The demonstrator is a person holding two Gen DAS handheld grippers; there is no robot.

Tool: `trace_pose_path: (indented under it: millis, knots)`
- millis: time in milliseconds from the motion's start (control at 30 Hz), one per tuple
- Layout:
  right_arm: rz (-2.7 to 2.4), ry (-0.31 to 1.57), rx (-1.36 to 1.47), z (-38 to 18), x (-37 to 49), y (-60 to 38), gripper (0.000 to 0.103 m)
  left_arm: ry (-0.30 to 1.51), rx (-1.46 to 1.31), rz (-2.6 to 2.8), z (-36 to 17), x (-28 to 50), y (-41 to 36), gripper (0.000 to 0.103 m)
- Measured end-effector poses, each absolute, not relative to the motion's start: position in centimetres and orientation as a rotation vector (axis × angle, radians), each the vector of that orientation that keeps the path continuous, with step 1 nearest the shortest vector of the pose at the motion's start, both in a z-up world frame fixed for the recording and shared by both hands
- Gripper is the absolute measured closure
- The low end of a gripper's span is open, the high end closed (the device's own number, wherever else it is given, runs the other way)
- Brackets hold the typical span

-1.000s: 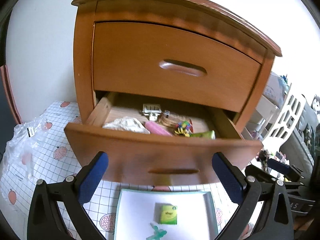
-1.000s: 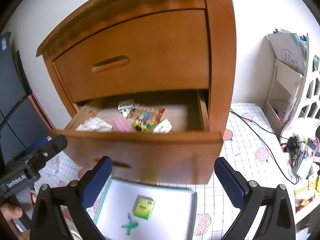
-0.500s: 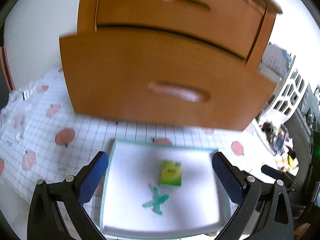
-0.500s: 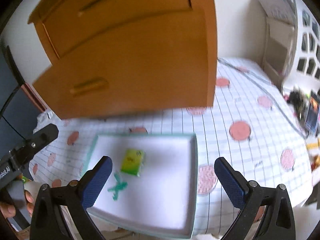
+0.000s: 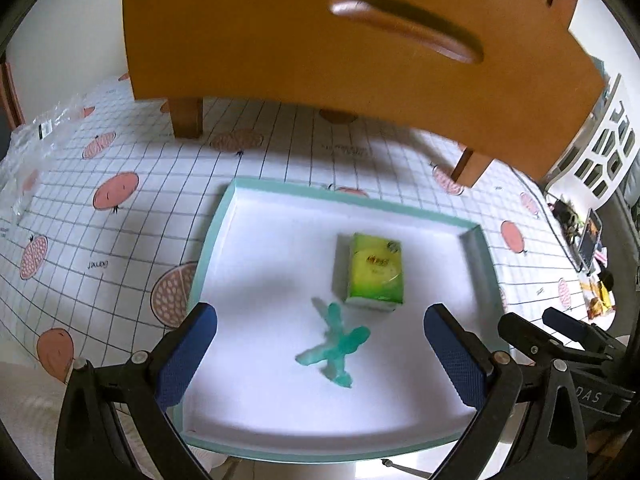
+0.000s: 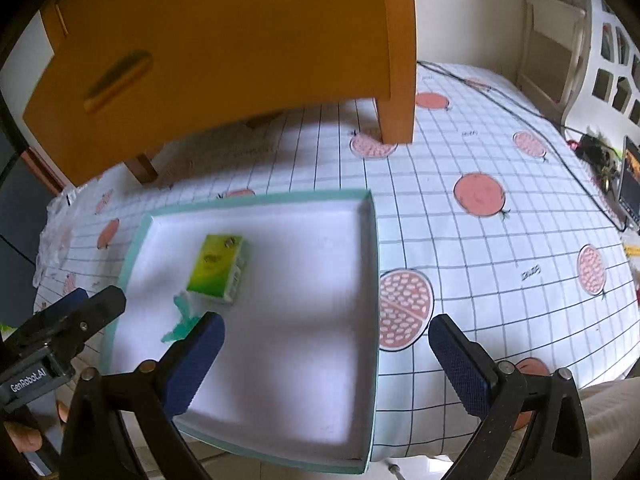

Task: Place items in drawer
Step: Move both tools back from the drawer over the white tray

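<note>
The drawer [image 5: 320, 32] front is running past the top edge, hiding its inside. The right hand-held gripper [image 6: 326, 350] is covering part of the blurred teal toy [image 6: 180, 324].

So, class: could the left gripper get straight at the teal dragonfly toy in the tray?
Probably yes: the left gripper is open, the teal dragonfly toy lies uncovered between its jaws, and the tissue pack sits beyond it.

Tray [image 5: 224, 216] sits on the desk [image 5: 120, 216] in front of the drawer [image 5: 280, 32]; inside it, the tissue pack [image 5: 374, 272] lies behind the clip [image 5: 334, 346], just beside it.
</note>
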State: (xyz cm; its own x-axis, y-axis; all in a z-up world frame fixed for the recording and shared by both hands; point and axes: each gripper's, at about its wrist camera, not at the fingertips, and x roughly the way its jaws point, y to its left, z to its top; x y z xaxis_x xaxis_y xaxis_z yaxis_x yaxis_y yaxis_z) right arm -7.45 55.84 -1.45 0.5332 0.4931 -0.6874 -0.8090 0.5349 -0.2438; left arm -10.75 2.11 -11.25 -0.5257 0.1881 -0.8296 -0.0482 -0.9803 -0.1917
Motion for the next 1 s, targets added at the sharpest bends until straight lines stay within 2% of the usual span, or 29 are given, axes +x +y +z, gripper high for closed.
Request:
trace_pose_path:
  millis: [233,467,767,1000]
  knots:
    - [0.835,0.652,-0.608,-3.6,-6.2,55.7,0.000,-0.344,-1.544,2.609,-13.5,-11.4,0.6,0.000]
    - [0.854,0.672,-0.623,-4.6,-5.9,56.4,0.000,-0.353,-1.583,2.589,-14.8,-12.1,0.7,0.000]
    - [0.882,0.655,-0.648,-5.1,-6.3,56.8,0.000,-0.270,-1.703,2.537,-16.0,-12.2,1.7,0.000]
    - [0.879,0.650,-0.640,-4.9,-6.1,56.7,0.000,-0.068,-1.769,2.492,-17.2,-12.2,3.8,0.000]
